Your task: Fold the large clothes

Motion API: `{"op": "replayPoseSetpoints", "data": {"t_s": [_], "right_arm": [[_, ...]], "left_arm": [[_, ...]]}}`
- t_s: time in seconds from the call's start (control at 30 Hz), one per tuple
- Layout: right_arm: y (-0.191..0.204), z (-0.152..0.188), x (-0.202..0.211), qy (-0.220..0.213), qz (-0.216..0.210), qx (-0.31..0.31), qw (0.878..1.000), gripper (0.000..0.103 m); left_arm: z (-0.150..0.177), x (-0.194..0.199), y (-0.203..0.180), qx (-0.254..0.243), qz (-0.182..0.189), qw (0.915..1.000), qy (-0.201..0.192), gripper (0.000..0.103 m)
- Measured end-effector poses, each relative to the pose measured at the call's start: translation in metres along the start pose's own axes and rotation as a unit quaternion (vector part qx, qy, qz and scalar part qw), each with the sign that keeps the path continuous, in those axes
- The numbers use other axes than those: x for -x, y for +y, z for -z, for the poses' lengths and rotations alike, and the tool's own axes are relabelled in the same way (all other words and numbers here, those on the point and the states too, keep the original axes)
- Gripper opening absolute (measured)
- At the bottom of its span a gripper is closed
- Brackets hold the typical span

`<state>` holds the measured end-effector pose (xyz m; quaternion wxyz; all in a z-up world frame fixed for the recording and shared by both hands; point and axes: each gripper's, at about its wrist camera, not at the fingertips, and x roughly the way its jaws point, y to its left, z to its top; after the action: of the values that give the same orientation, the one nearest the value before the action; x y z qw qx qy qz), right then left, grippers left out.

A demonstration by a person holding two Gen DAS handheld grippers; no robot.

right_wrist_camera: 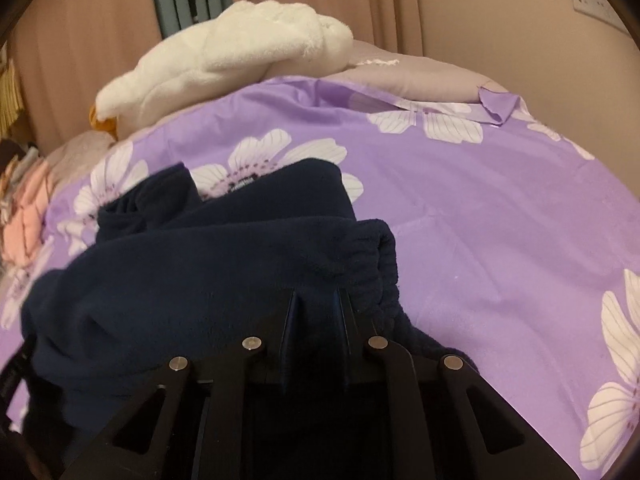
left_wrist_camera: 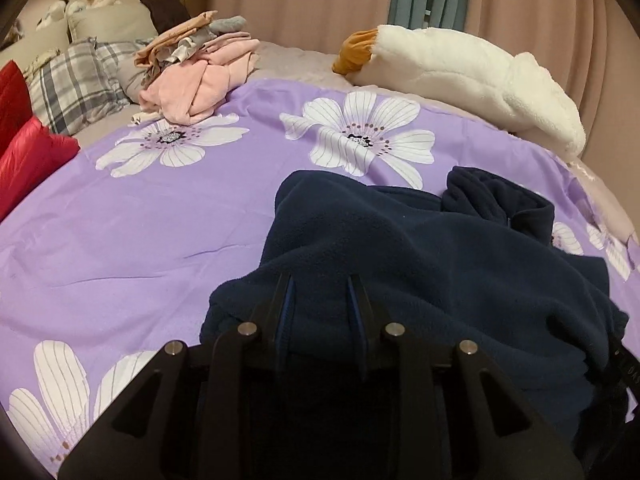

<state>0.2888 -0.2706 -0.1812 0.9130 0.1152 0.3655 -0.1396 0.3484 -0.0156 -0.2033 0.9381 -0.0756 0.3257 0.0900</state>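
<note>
On the purple floral sheet [left_wrist_camera: 160, 216], short of the white plush goose [left_wrist_camera: 460, 76], both claws—left gripper [left_wrist_camera: 322, 284], right gripper [right_wrist_camera: 318, 300]—pinch the navy fleece [left_wrist_camera: 400, 248] (still bunched); lift evenly, keeping its edge taut.

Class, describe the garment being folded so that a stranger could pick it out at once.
Find the purple bedsheet with white flowers. On its near side lies a dark navy fleece garment, bunched between both grippers. The pile of clothes farther back is pale pink and beige.

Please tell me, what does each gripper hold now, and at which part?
Both hold the navy fleece garment. The left gripper pinches a plain fold of it; the right gripper pinches it beside the ribbed elastic edge.
</note>
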Motion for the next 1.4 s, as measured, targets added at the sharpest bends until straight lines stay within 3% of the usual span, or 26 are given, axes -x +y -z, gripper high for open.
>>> {"op": "replayPoseSetpoints", "data": {"t_s": [0.23,0.37,0.43,0.47,0.5,0.53,0.6,0.7,0.77,0.83,0.9,0.97,1.03,1.07,1.1,1.17,1.2,1.23,1.3,1.4], "right_arm": [[-0.014,-0.003,0.006,-0.003,-0.028,-0.02,0.999,0.016],[-0.051,-0.009,0.033,0.032,-0.127,-0.069,0.989,0.016],[-0.08,-0.009,0.062,0.032,-0.127,-0.102,0.986,0.046],[-0.098,-0.007,0.082,0.022,-0.113,-0.116,0.987,0.072],[-0.113,-0.003,0.1,0.007,-0.109,-0.126,0.986,0.079],[-0.127,0.002,0.118,-0.008,-0.108,-0.132,0.985,0.079],[-0.152,0.018,0.154,-0.024,-0.101,-0.135,0.985,0.079],[-0.182,0.056,0.184,-0.015,-0.064,-0.135,0.989,0.086],[-0.195,0.087,0.192,0.006,-0.047,-0.15,0.988,0.086],[-0.204,0.115,0.19,0.034,-0.061,-0.172,0.983,0.086],[-0.209,0.144,0.186,0.071,-0.086,-0.207,0.972,0.086],[-0.206,0.168,0.192,0.07,-0.1,-0.229,0.966,0.086],[-0.19,0.182,0.208,0.055,-0.088,-0.215,0.971,0.086],[-0.181,0.189,0.212,0.06,-0.099,-0.215,0.97,0.086],[-0.172,0.196,0.213,0.074,-0.129,-0.223,0.963,0.086],[-0.15,0.21,0.212,0.108,-0.194,-0.232,0.947,0.086],[-0.136,0.215,0.213,0.113,-0.201,-0.223,0.947,0.086],[-0.119,0.217,0.215,0.104,-0.193,-0.202,0.955,0.087],[-0.099,0.216,0.215,0.099,-0.191,-0.175,0.961,0.087],[-0.089,0.208,0.203,0.116,-0.256,-0.202,0.938,0.087]], "left_arm": [[-0.003,0.004,0.01,0.023,0.029,0.9993,0.008,0.029],[-0.006,0.047,0.048,0.085,0.082,0.9924,0.031,0.029],[-0.005,0.081,0.069,0.106,0.085,0.9906,0.012,0.045],[-0.003,0.105,0.082,0.11,0.088,0.9901,0.0,0.051],[0.0,0.119,0.088,0.108,0.094,0.9897,-0.004,0.062],[0.006,0.141,0.1,0.105,0.107,0.9886,-0.01,0.072],[0.022,0.17,0.118,0.115,0.114,0.9867,-0.014,0.079],[0.068,0.204,0.156,0.194,0.1,0.9758,-0.01,0.092],[0.095,0.207,0.172,0.233,0.104,0.9669,0.013,0.092],[0.13,0.204,0.186,0.266,0.1,0.9565,0.066,0.09],[0.154,0.205,0.194,0.284,0.093,0.9495,0.096,0.088],[0.174,0.215,0.191,0.275,0.105,0.9509,0.095,0.085],[0.186,0.228,0.18,0.256,0.117,0.9559,0.085,0.085],[0.192,0.231,0.176,0.256,0.132,0.9533,0.089,0.085],[0.198,0.233,0.172,0.264,0.148,0.9486,0.093,0.085],[0.211,0.235,0.163,0.293,0.205,0.9277,0.107,0.085],[0.214,0.233,0.158,0.305,0.24,0.9146,0.112,0.085],[0.213,0.23,0.154,0.311,0.261,0.9066,0.114,0.085],[0.21,0.223,0.146,0.308,0.286,0.8994,0.12,0.084],[0.199,0.205,0.123,0.292,0.346,0.8814,0.135,0.084]]}}
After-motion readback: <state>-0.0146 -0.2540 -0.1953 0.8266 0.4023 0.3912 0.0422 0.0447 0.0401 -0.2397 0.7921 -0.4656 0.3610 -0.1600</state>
